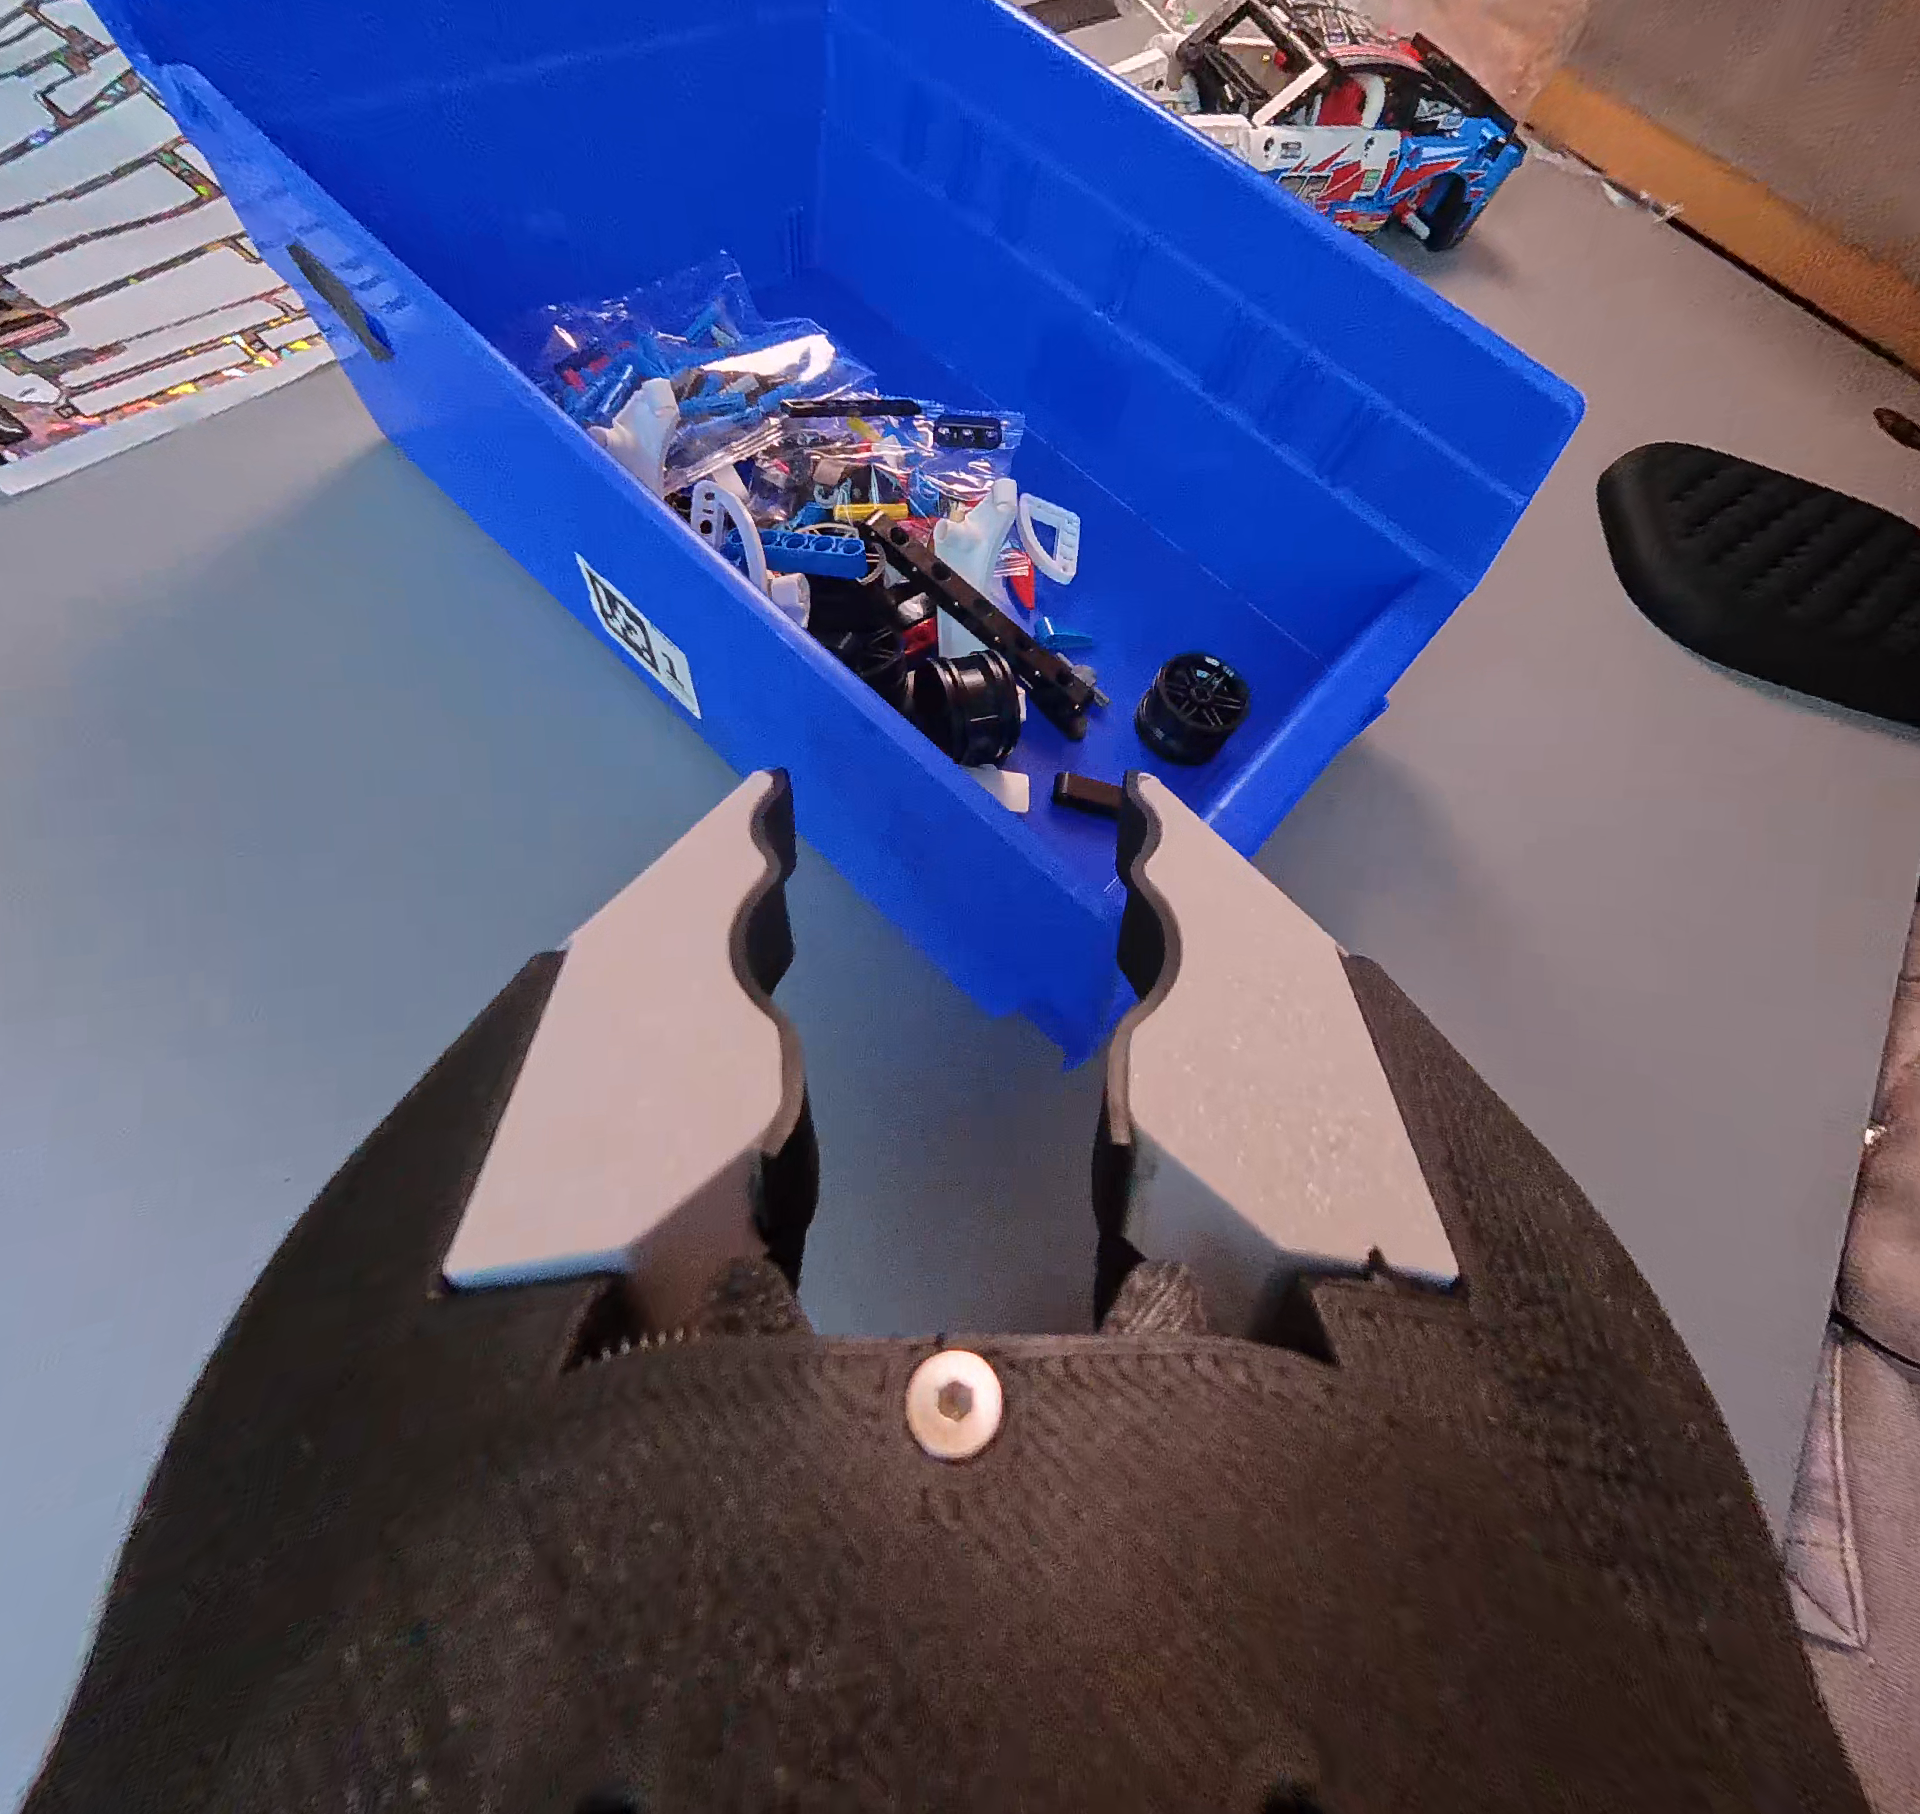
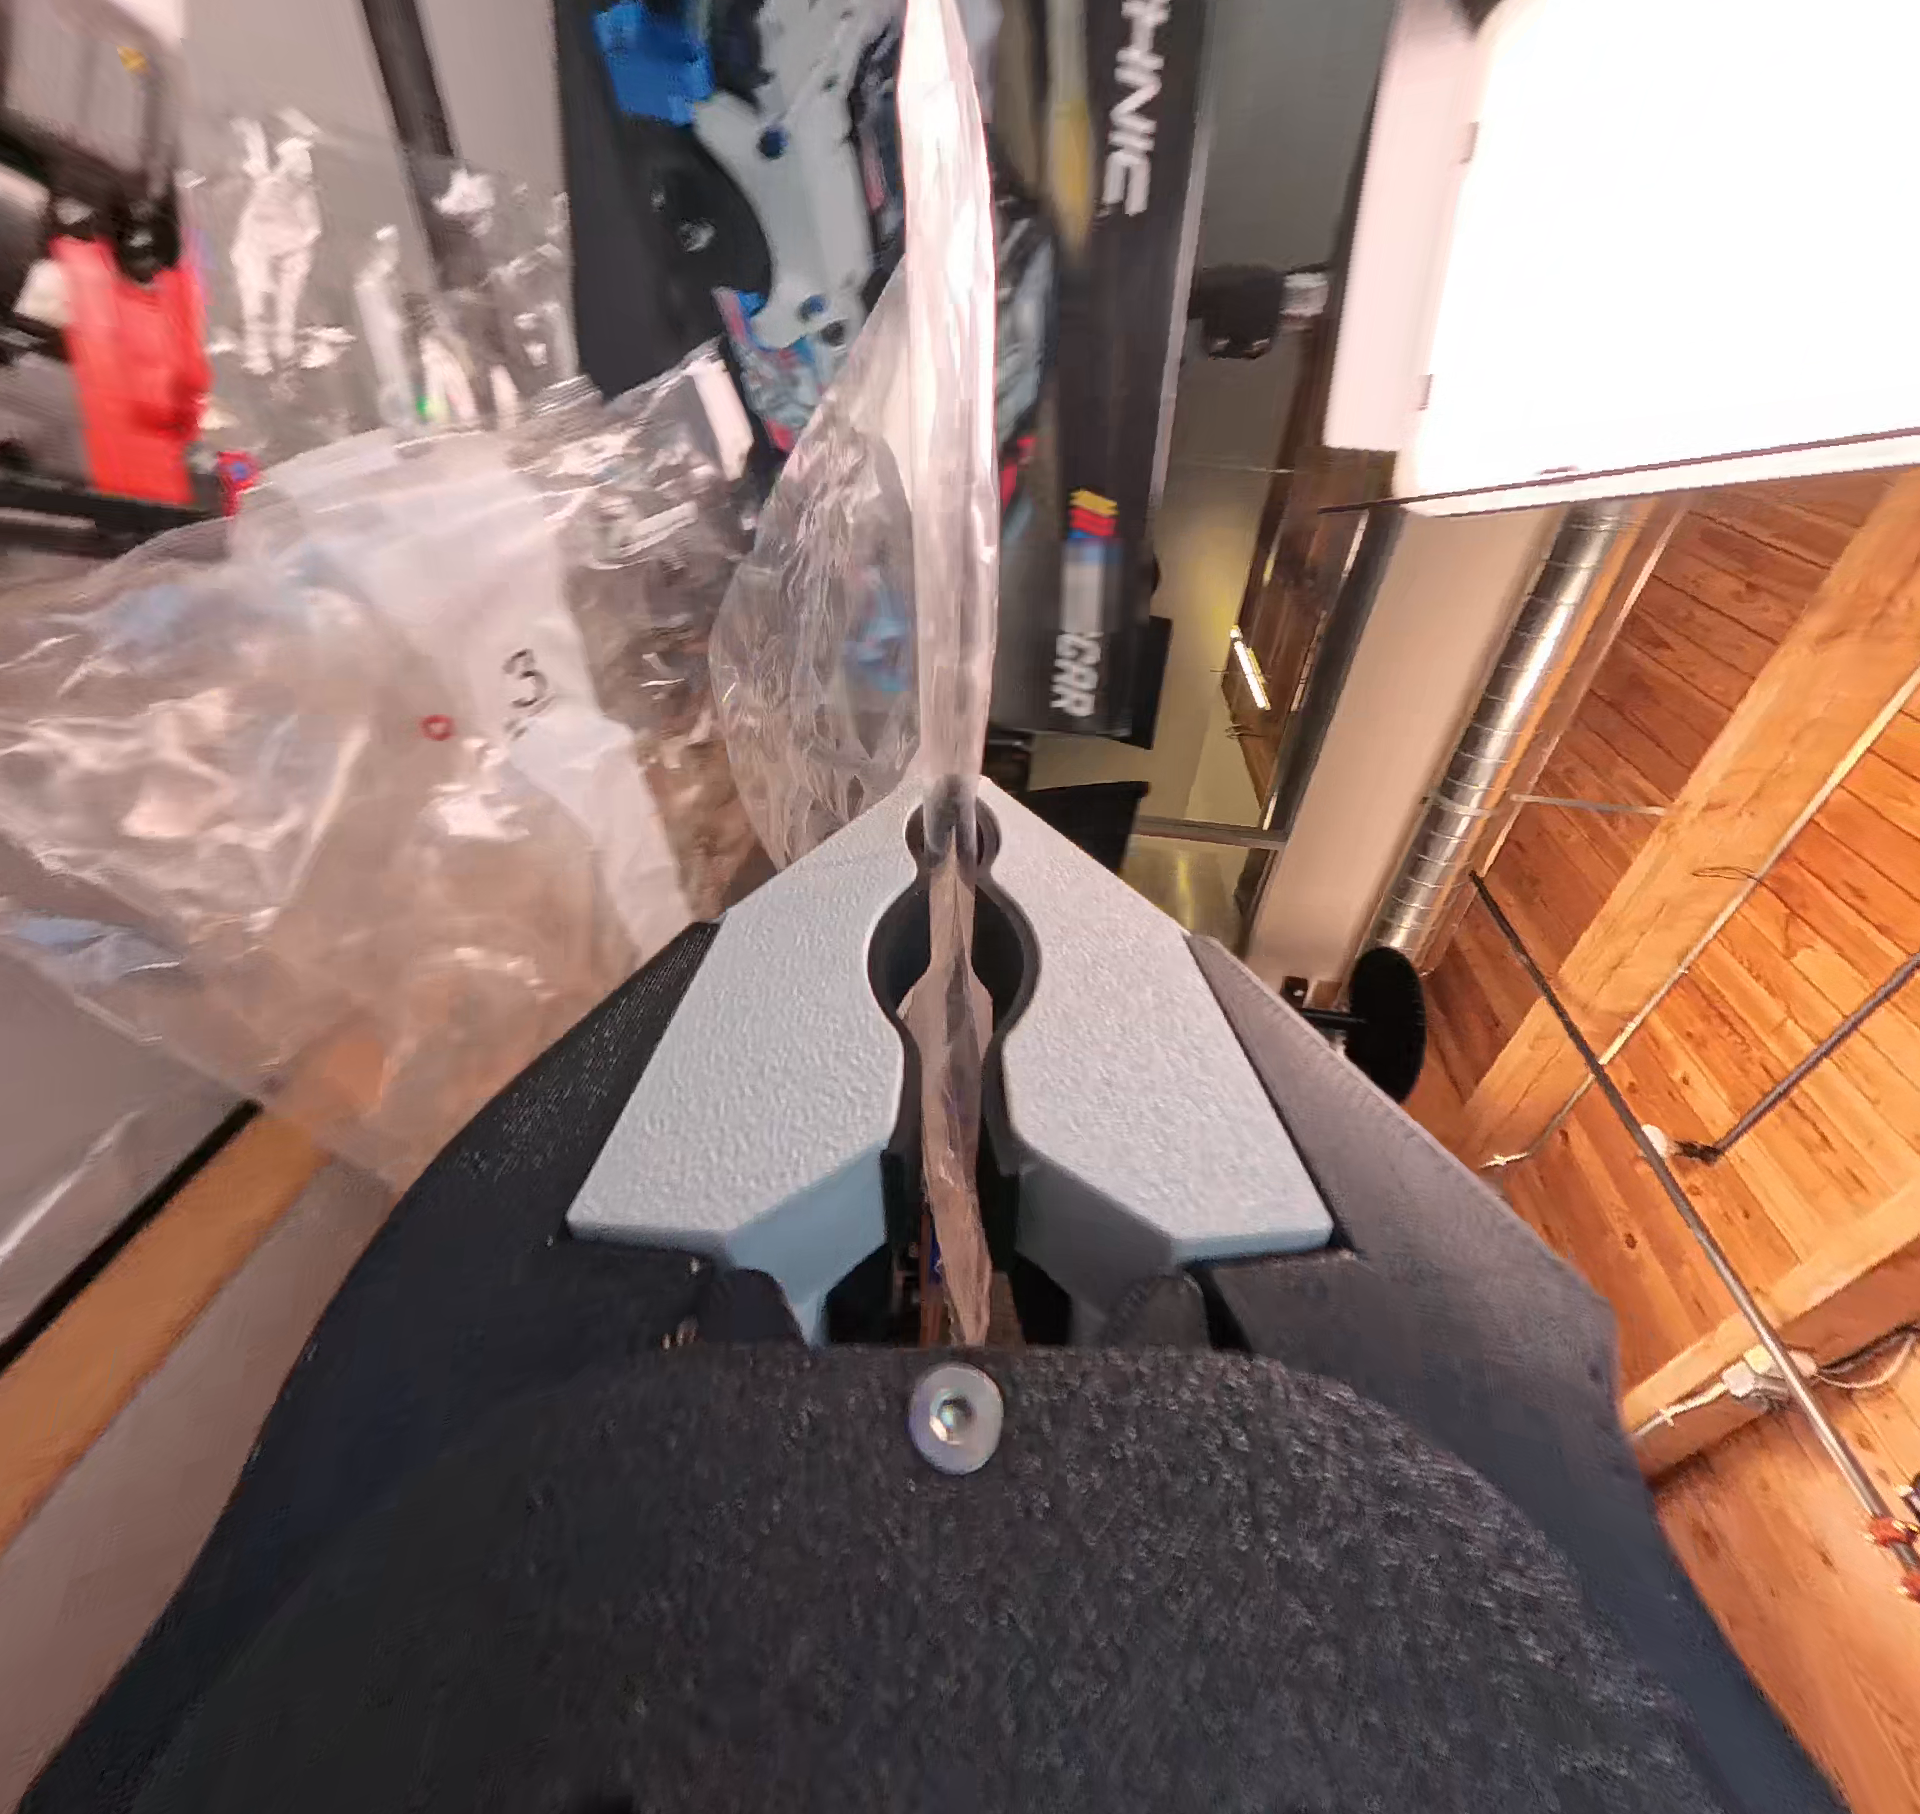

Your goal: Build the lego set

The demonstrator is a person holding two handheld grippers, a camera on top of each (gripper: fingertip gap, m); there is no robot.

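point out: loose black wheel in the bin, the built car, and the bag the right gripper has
wheel (image 1: 1193,705): left wrist view, on its spoked face.
car (image 1: 1361,128): left wrist view, on its side panel.
bag (image 2: 940,414): right wrist view, on the clear film above the fingertips.

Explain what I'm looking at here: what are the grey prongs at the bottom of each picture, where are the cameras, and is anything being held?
Each picture comes from a camera mounted on a hand-held gripper, looking along its two grey fingers. In the left wrist view, the left gripper is open and empty, hanging over a grey table at the near end of a blue bin of loose lego pieces. A half-built lego car stands beyond. In the right wrist view, the right gripper is shut on a clear plastic bag.
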